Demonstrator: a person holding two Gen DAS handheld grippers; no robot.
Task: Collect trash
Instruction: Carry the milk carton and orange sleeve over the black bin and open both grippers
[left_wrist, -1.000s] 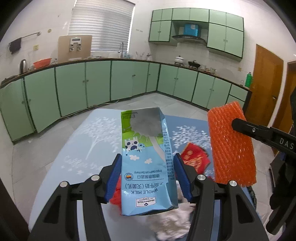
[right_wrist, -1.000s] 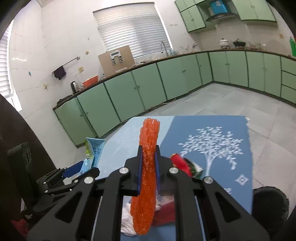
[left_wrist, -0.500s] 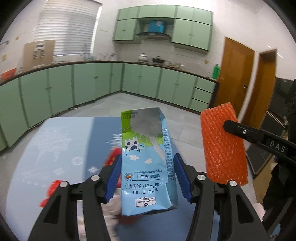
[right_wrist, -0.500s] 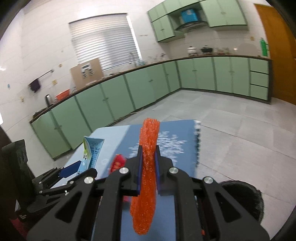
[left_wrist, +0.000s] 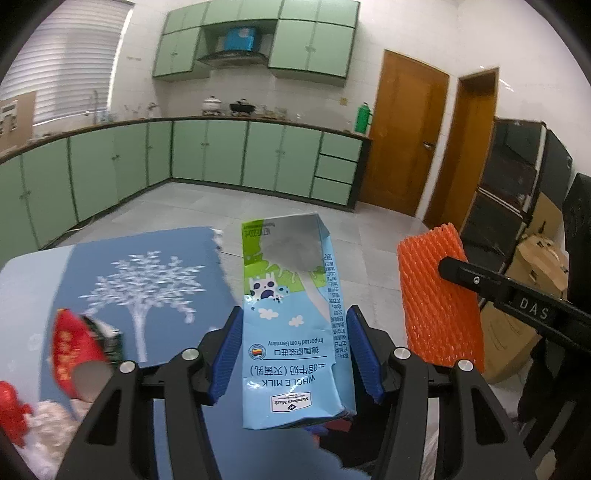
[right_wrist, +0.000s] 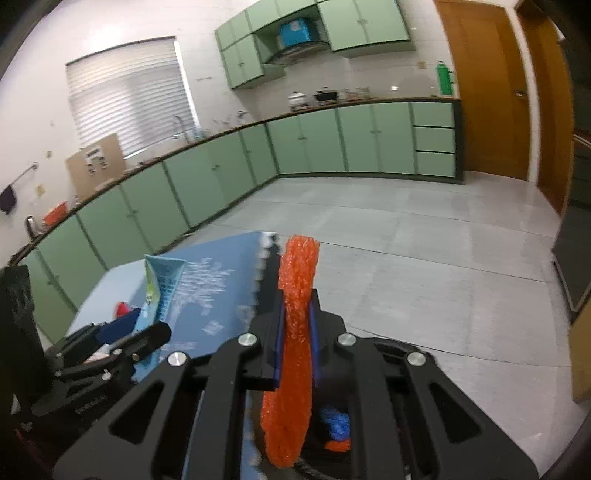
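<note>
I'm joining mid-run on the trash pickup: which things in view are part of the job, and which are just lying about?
Part of the job:
- milk carton, in left gripper
- orange foam net, in right gripper
- red packet on table

Lying about:
- green bottle
- pots on counter
- cardboard boxes

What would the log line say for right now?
left gripper: shut on milk carton | right gripper: shut on orange foam net | wrappers on table
</note>
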